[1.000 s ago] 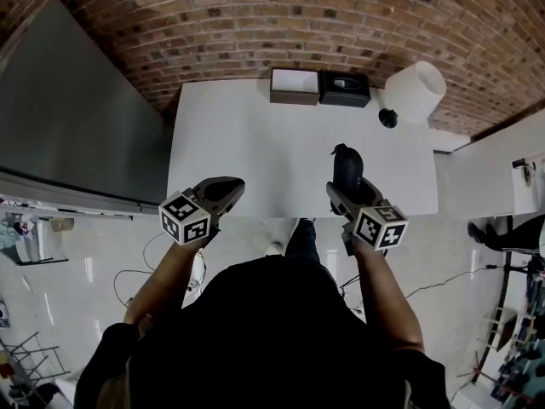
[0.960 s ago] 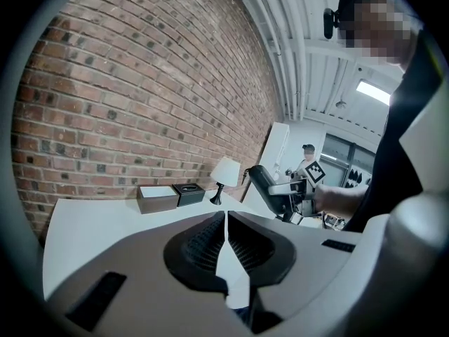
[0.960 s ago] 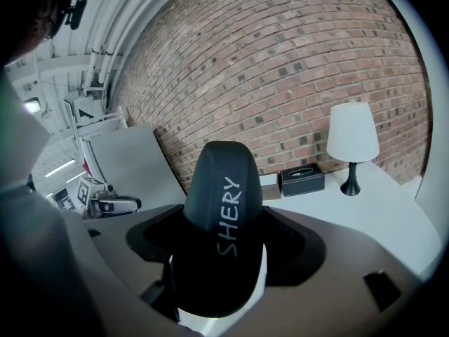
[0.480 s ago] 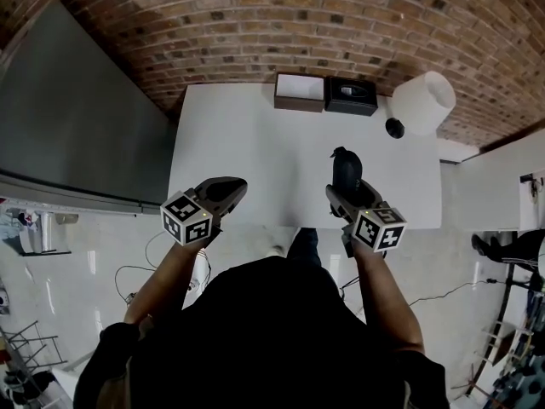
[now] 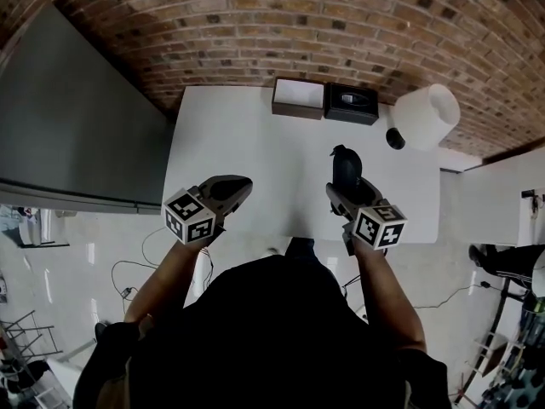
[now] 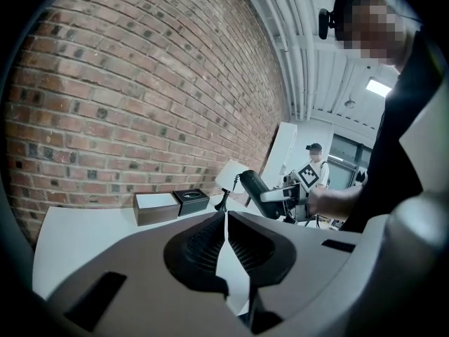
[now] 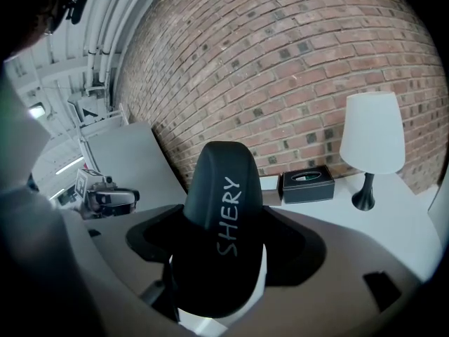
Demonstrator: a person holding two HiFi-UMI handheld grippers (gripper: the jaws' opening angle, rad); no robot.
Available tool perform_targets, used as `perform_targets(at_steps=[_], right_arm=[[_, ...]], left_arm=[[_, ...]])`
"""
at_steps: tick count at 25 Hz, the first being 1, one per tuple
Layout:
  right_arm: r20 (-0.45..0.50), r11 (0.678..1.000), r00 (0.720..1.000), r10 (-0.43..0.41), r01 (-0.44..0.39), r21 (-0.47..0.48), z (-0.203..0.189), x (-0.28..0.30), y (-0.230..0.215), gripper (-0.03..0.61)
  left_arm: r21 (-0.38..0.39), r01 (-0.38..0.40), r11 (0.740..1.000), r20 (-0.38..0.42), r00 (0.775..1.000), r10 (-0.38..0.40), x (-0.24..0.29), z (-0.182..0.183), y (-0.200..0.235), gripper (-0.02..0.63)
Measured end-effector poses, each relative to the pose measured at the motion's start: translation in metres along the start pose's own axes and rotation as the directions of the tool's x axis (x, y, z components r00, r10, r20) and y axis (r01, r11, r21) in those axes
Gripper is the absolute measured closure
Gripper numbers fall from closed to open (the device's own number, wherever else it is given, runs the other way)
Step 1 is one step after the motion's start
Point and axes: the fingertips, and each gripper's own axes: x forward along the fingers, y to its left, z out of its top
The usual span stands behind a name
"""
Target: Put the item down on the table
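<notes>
Over the near part of the white table (image 5: 238, 143), a smooth, rounded black case (image 7: 223, 209) lettered SHERY in pale print stands clamped in the right gripper (image 7: 223, 272); the left gripper (image 6: 226, 237) is closed on nothing

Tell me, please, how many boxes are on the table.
2. A brown box with a white top sits at the far edge of the table by the brick wall; a black box sits beside it, on the side of the lamp.
</notes>
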Motion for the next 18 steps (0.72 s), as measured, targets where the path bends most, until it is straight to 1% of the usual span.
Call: perform_targets(at_steps=[3,9,18], right_arm=[[-0.007,1.000,1.000,0.006,-0.007,-0.013,0.011,0.007,-0.009,0.220],[-0.020,0.999,1.000,0.021,-0.022,-0.034,0.031,0.020,-0.025,0.220],[-0.041,0.998,0.998,0.044,-0.046,-0.049,0.051,0.040,-0.048,0.221]], left_arm=[[-0.002,-0.005,1.000,0.005,1.000,0.005,0.009,0.006,0.004,0.583],[-0.010,-0.045,0.999,0.031,0.998,0.046,0.020,0.019,0.020,0.583],[-0.022,-0.065,0.998,0.039,0.997,0.066,0.043,0.031,0.036,0.583]])
